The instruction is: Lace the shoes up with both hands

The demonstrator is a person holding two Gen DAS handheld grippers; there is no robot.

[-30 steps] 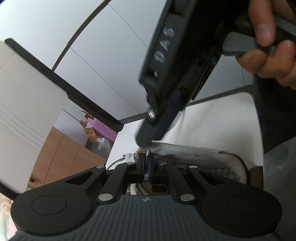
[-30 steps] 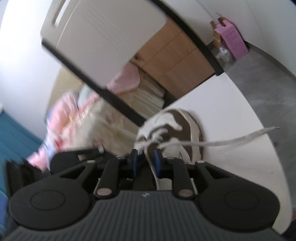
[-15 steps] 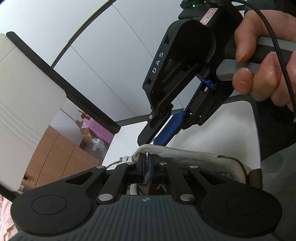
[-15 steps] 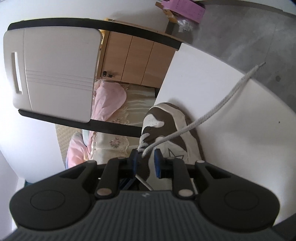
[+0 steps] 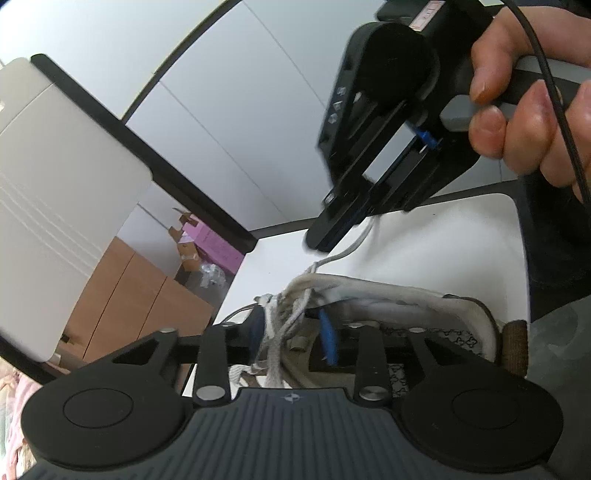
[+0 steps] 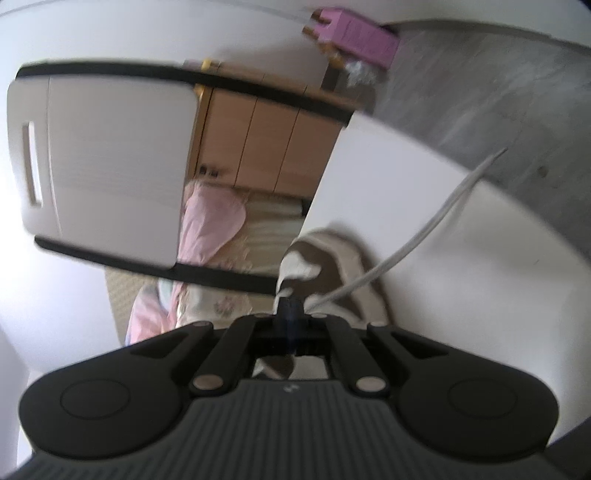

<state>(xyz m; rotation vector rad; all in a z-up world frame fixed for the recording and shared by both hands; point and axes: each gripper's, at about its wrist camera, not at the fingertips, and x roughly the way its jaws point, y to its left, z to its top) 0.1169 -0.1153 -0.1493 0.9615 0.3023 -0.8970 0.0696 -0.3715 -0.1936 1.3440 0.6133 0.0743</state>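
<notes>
A cream and brown shoe (image 5: 399, 299) lies on the white table (image 5: 443, 240), right under my left gripper (image 5: 291, 332). Its jaws are opening, and a loose bundle of grey-white laces (image 5: 284, 325) stands between the blue pads (image 5: 327, 339) without being pressed. Above and beyond the shoe, a hand (image 5: 517, 110) holds my right gripper (image 5: 325, 232), shut on one lace strand (image 5: 351, 247) that rises from the eyelets. In the right wrist view the right gripper (image 6: 290, 314) is shut over the shoe (image 6: 343, 258), and the lace's free end (image 6: 424, 229) trails right across the table (image 6: 461, 295).
A white panel in a black frame (image 5: 55, 184) (image 6: 110, 166) stands to the left. Behind it are wooden cabinets (image 5: 122, 295), a pink box (image 5: 210, 240) (image 6: 354, 35) on the grey floor (image 6: 480, 92), and pink bedding (image 6: 214, 221).
My left jaws have opened off the laces that they pinched. My right jaws have shut on the lace strand, and that gripper has rolled and sunk closer to the shoe.
</notes>
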